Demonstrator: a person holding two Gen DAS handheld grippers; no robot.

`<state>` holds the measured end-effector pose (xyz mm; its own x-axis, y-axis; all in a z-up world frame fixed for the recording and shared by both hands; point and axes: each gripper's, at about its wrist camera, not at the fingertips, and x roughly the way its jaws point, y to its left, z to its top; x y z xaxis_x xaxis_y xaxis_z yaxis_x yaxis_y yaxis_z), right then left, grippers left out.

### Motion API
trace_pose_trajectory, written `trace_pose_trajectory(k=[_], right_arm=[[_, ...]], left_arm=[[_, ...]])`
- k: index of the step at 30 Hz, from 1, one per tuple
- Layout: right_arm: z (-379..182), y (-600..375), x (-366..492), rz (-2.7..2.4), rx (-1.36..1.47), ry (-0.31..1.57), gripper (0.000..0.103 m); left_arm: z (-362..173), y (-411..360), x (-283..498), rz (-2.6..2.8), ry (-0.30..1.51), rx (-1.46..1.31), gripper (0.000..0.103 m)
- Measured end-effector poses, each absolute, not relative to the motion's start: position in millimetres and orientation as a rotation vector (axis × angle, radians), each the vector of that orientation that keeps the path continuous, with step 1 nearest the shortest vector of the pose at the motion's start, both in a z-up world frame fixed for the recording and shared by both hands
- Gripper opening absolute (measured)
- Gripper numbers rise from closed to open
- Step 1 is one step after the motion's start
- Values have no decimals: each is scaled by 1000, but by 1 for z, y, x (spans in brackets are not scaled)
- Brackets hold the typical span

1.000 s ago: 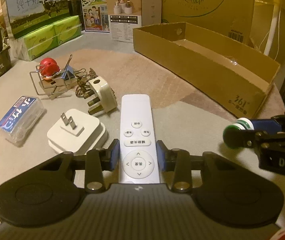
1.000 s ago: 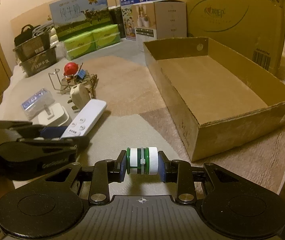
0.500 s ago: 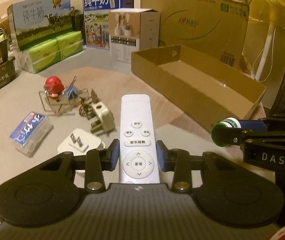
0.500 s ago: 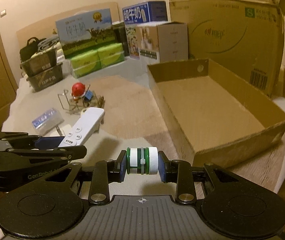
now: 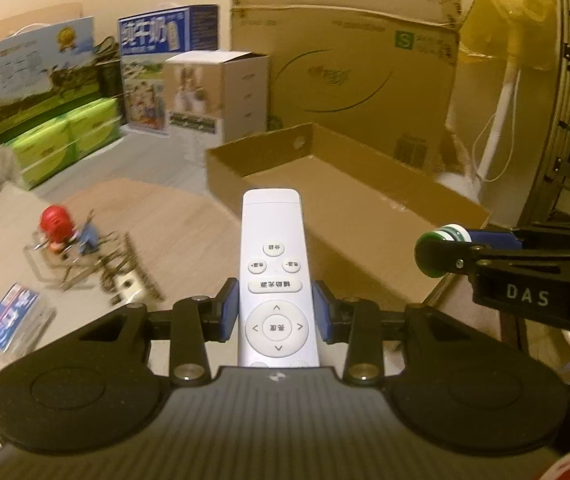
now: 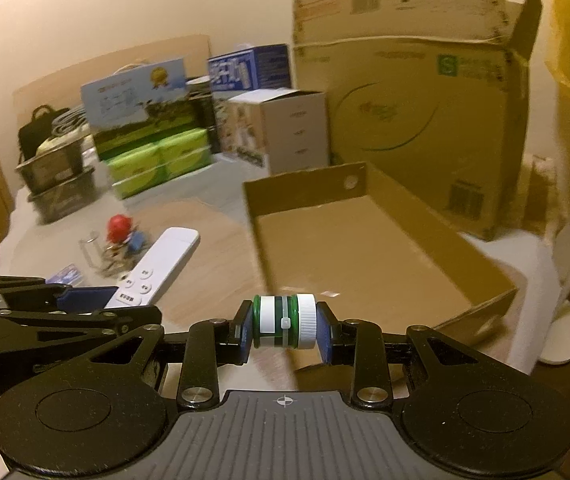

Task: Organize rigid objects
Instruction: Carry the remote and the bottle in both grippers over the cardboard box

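— Any writing you can read?
— "DAS" on the right gripper (image 5: 437, 254); a green "S" on the tall carton (image 5: 403, 41).
— And the grippers?
— Both angled downward above the open cardboard tray (image 6: 269, 196). The left gripper (image 5: 276, 312) pinches the white remote (image 5: 273, 256); the right pinches a green-and-white bottle (image 6: 283, 321) sideways.

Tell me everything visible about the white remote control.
The white remote control is a slim, flat, rounded bar of smooth plastic. Its face points up: three small round buttons, a wide oval button, then a ring pad with four arrows. The left hand-held gripper is shut on its sides at the ring pad, holding it off the surface, far end towards the open cardboard box.
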<state>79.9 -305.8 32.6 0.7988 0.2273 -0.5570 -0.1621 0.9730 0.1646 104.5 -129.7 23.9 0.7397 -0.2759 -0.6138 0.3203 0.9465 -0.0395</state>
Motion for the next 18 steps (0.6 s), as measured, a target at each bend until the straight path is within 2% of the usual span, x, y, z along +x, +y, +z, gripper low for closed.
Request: trace_pose_trajectory(k=[18], right_arm=[[8, -386, 151, 127, 117, 666, 32]], left_arm=[[21, -214, 181, -405, 677, 27, 35]])
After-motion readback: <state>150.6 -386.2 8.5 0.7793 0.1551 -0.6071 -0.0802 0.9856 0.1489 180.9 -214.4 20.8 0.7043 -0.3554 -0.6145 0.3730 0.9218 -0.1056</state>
